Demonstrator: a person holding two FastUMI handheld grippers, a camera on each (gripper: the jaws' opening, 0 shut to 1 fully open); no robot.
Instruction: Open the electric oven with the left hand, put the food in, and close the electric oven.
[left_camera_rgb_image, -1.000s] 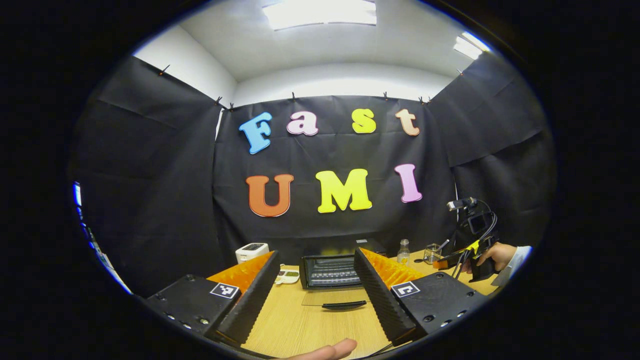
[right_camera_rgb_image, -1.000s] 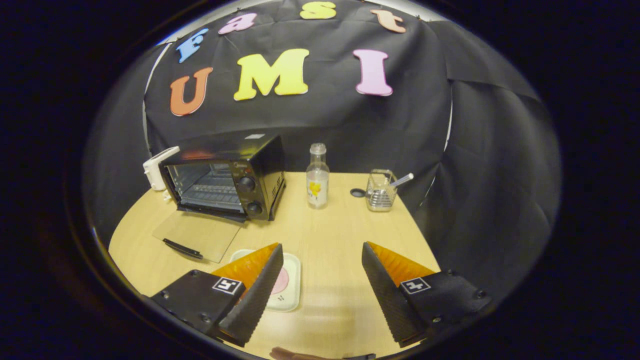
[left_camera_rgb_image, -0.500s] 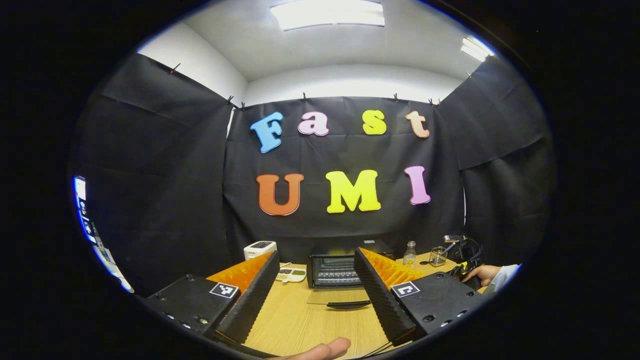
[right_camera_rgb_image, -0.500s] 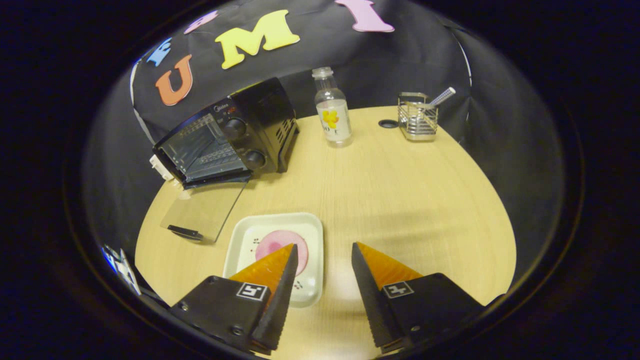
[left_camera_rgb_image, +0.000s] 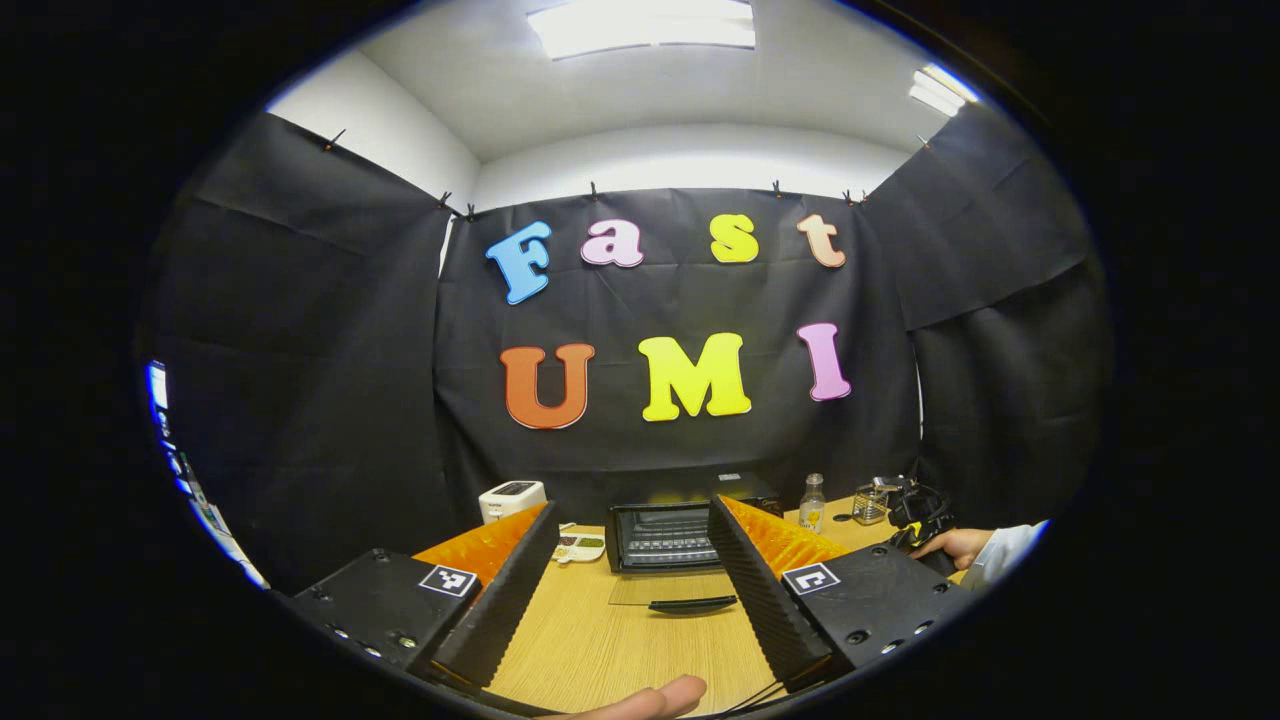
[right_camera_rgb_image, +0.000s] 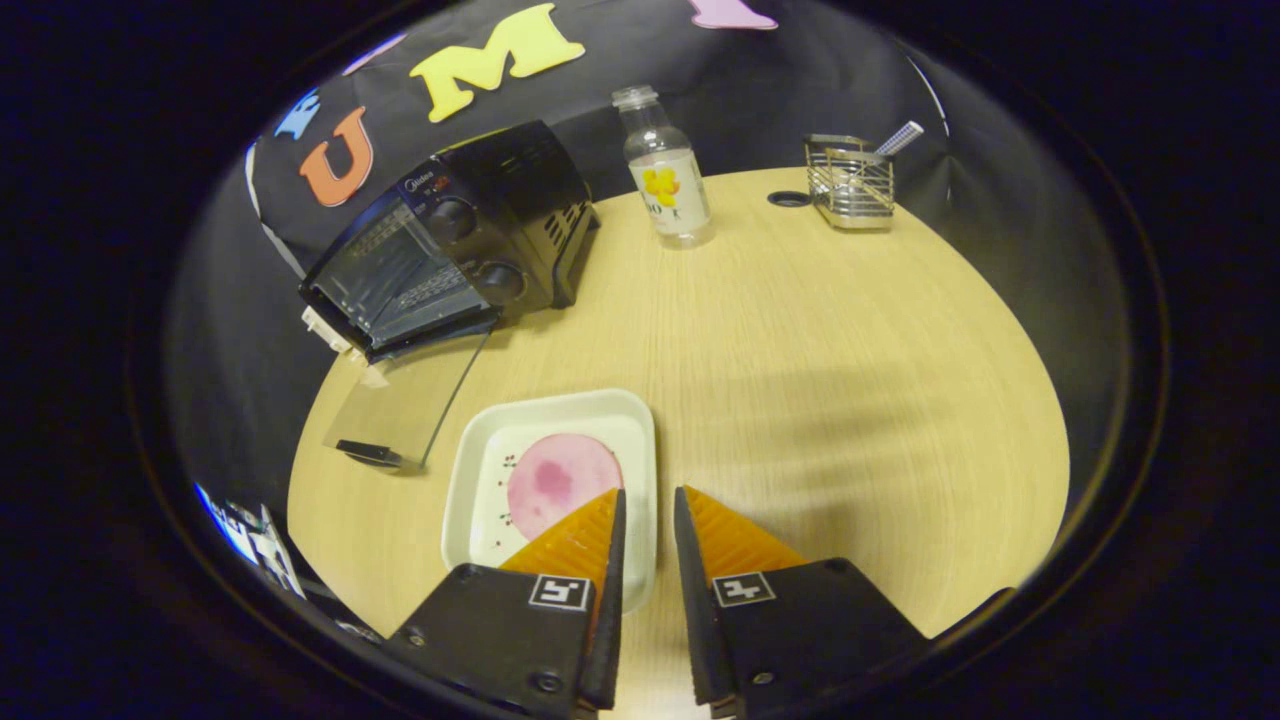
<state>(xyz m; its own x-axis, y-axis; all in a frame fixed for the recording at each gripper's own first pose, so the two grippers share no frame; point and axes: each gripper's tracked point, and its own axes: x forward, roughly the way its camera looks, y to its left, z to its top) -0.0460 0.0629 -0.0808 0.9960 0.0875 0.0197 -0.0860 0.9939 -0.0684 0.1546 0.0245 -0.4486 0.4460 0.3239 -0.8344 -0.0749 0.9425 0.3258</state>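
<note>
Right gripper (right_camera_rgb_image: 645, 520), jaws nearly together astride the white tray's (right_camera_rgb_image: 470, 470) rim at lower centre; left gripper (left_camera_rgb_image: 632, 545) jaws apart.

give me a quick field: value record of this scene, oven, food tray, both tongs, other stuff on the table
oven: door open, lying flat on the table
food tray: white, on the table in front of the oven, pink round inside
right tongs: nearly closed astride the tray's near right rim, contact unclear
left tongs: open, holding nothing, facing the oven
other: bottle, wire holder
</note>
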